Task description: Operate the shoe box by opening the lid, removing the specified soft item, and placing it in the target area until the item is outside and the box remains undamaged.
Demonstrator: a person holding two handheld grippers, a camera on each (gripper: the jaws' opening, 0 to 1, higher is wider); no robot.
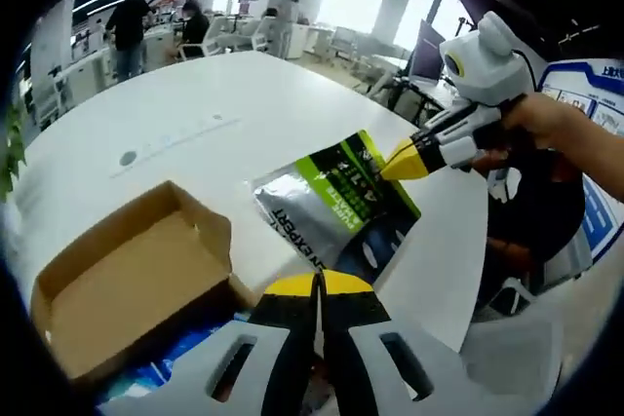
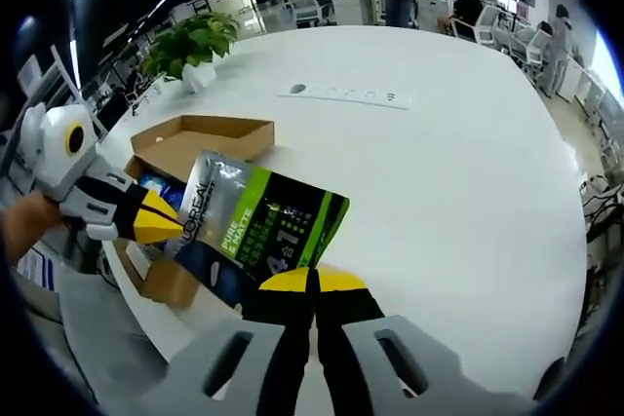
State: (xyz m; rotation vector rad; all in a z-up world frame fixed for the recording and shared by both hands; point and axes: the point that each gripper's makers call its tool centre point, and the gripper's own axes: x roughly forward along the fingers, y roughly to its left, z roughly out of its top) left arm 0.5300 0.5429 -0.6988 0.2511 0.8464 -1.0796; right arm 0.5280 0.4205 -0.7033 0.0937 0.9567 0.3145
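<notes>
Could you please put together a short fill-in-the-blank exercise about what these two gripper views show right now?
1. The cardboard shoe box has its lid ____.
2. The right gripper is shut on the green and ____ packet.
3. The potted plant stands on the ____ table.
4. The left gripper has its jaws ____.

Missing words: open; silver; white; shut

white table (image 2: 468,172) is bearing an open cardboard shoe box (image 1: 127,280) near its edge, a potted plant (image 2: 192,44) at the far rim, and a recessed socket strip (image 2: 346,94) mid-surface.
</notes>
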